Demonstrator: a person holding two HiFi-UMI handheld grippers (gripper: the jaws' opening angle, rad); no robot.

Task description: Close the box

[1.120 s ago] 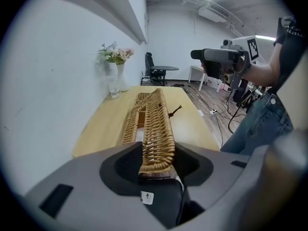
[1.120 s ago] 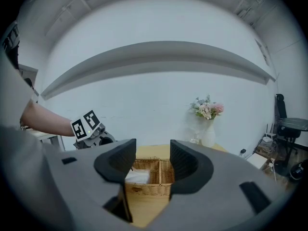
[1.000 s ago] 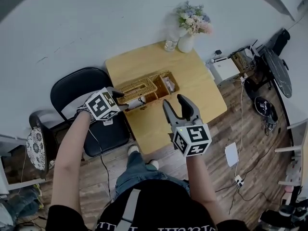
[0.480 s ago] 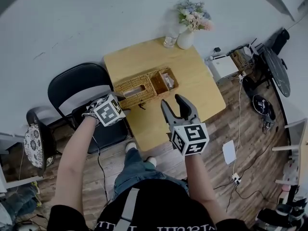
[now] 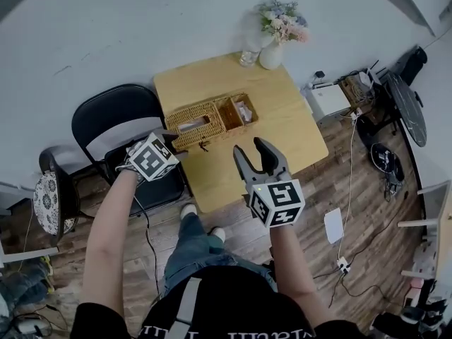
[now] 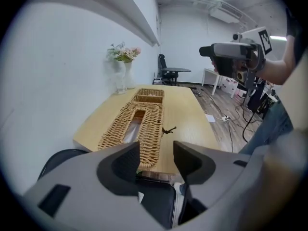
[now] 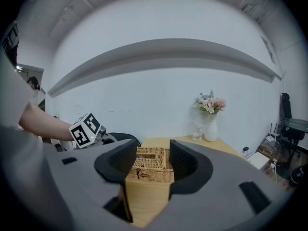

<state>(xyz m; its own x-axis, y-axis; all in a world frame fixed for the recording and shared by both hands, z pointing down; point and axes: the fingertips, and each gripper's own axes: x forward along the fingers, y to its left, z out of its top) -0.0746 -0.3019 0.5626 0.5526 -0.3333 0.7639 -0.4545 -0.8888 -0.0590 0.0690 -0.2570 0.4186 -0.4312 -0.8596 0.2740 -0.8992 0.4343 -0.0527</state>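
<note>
Pale wooden surface (image 5: 282,129) set against a white wall (image 5: 141,27), with a vase of flowers (image 5: 274,48) at its far edge and a black chair (image 5: 113,122) at its left end. The wicker box (image 5: 201,122) lay lengthwise along the surface on the side nearest the chair. Its slotted lid (image 6: 153,134) lay flat on the body, so the closing appeared done or nearly so. A small dark tie (image 6: 168,129) hung loose at the front edge. The adjoining compartment (image 5: 240,109) stood open, and no cover for it could be seen. The left claw (image 6: 156,154) stood just off the box's near end. Its jaws were apart, having just been opening, with nothing between them, which left the lid to rest under its own weight. The right claw (image 7: 153,153) hovered well short of the box over the front of the surface, jaws wide and empty. It was aimed at the tie side and seemingly held in reserve.
</note>
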